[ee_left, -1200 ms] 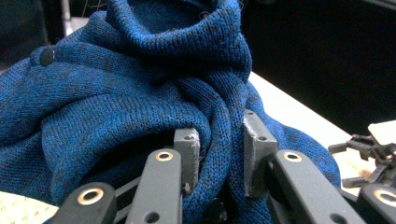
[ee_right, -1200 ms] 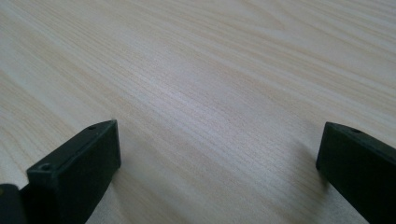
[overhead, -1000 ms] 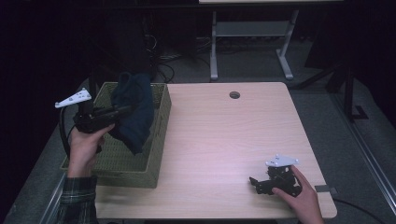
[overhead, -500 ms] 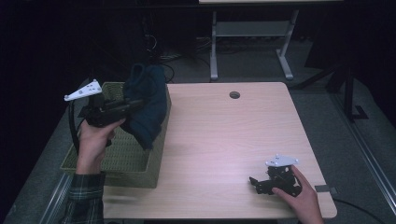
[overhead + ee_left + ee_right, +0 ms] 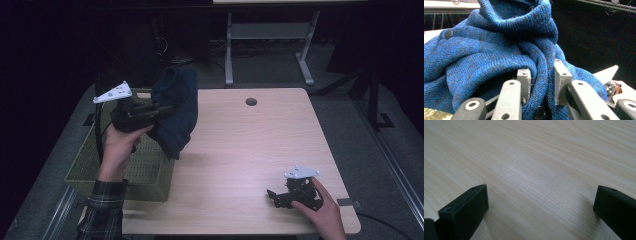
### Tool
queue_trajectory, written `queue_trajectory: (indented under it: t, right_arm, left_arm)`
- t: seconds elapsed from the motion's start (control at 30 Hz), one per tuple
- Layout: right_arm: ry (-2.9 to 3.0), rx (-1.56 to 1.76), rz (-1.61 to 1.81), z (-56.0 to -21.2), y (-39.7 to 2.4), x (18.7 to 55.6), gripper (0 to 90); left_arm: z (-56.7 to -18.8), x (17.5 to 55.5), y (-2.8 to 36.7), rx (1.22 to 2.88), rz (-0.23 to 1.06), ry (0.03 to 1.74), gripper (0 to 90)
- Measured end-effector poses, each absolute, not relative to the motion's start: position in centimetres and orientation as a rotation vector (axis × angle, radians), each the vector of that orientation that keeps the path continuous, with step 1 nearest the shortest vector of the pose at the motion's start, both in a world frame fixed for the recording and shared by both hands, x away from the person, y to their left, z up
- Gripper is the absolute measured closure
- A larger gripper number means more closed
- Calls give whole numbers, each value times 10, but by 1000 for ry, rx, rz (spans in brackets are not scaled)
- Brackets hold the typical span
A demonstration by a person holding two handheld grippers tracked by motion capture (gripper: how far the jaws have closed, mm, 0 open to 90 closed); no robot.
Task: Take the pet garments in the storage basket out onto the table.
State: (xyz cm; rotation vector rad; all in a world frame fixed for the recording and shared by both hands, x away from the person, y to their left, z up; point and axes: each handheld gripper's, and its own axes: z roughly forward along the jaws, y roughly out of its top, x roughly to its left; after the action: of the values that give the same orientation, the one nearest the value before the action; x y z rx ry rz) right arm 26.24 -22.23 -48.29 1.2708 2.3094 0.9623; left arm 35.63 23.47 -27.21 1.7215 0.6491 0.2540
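Left claw [image 5: 161, 107] pinches blue sweater [image 5: 176, 116], hanging lengthwise downward.

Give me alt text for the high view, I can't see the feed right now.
The left tool holds a dark blue knitted garment in the air, over the near edge of an olive woven basket and the light wooden table. The right tool rests open near the table's front right corner.

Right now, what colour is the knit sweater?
Blue sweater, mottled darker; the left gripper view shows it best.
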Motion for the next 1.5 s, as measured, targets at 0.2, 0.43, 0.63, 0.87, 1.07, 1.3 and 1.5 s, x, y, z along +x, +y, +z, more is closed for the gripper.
queue_trajectory:
  t: [0.2, 0.43, 0.63, 0.87, 1.07, 1.3, 1.5]
  right_arm:
    - [2309, 1272, 961, -483, -222, 262, 0]
    - [2308, 1275, 962, -483, -222, 262, 0]
    - [2308, 1275, 963, -483, -222, 262, 0]
    - [2309, 1268, 960, -483, -222, 262, 0]
    - [2308, 1272, 963, -483, -222, 262, 0]
    - [2309, 1268, 960, -483, -222, 262, 0]
    - [2307, 1272, 963, -483, -222, 262, 0]
  left_arm:
    - [-273, 360, 218, 1735, 236, 622, 715]
    - [-276, 364, 197, 1761, 217, 587, 715]
    - [-280, 367, 179, 1785, 195, 568, 715]
    - [-290, 372, 151, 1829, 173, 544, 715]
    - [-299, 376, 132, 1860, 156, 528, 715]
    - [-314, 385, 103, 1917, 154, 506, 715]
    - [-332, 393, 78, 1965, 143, 498, 714]
